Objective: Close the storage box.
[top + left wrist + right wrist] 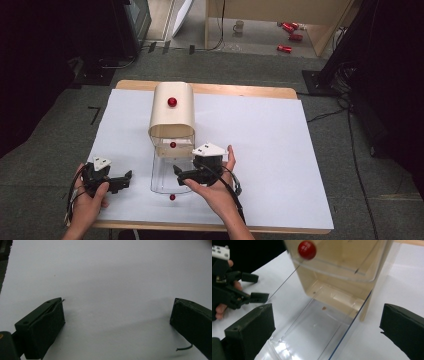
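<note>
A beige box (172,117) with a rounded top stands at the back middle of the white-covered table (270,150). It carries a red knob (172,102) on top, and a second red knob (307,250) sits on its clear front panel. A clear tray (165,175) lies flat on the sheet in front of the box, with a small red knob (172,197) at its near edge. My right gripper (177,175) is open over the tray's right side; in the right gripper view the right gripper (327,320) has its jaws spread above the clear tray (317,335). My left gripper (126,180) is open left of the tray, over bare sheet (117,312).
The table's wooden edge (210,227) runs close under both forearms. On the floor beyond the table are a mug (239,26), red cans (290,35) and cables (325,115). In the right gripper view, the left hand and its gripper (249,287) sit at the left.
</note>
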